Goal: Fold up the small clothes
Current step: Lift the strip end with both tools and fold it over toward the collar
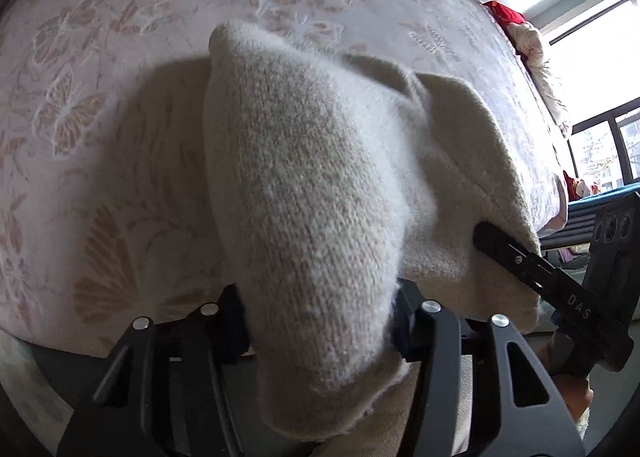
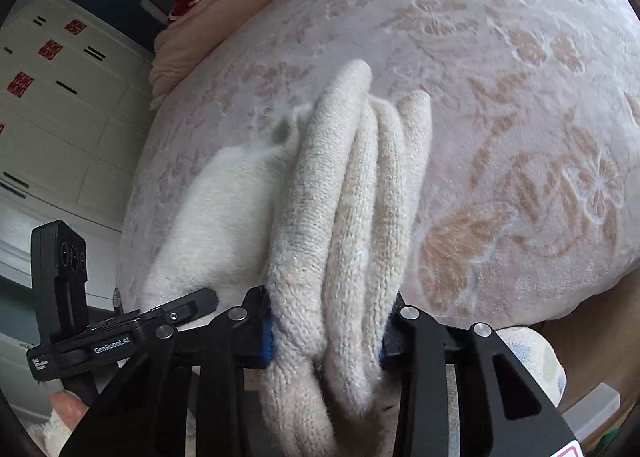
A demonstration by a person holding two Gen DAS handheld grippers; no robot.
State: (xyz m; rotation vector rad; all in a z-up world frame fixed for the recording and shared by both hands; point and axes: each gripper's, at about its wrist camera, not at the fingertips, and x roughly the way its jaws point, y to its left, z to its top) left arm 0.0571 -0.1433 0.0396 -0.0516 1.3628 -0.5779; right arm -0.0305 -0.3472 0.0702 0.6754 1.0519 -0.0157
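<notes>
A cream knitted garment [image 1: 304, 185] lies bunched on the pink flowered bed cover [image 1: 120, 57] near the bed's front edge. My left gripper [image 1: 320, 321] is shut on a thick fold of it, which drapes back over the jaws. My right gripper [image 2: 328, 333] is shut on several stacked folds of the same garment [image 2: 360, 193]. The right gripper also shows at the right of the left wrist view [image 1: 532, 265], its finger against the garment's edge. The left gripper shows at the lower left of the right wrist view [image 2: 132, 321].
The bed cover [image 2: 520, 57] stretches wide beyond the garment. Pink bedding and a red item [image 1: 508, 17] lie at the bed's far side near bright windows. A white wardrobe [image 2: 60, 97] with red stickers stands left of the bed.
</notes>
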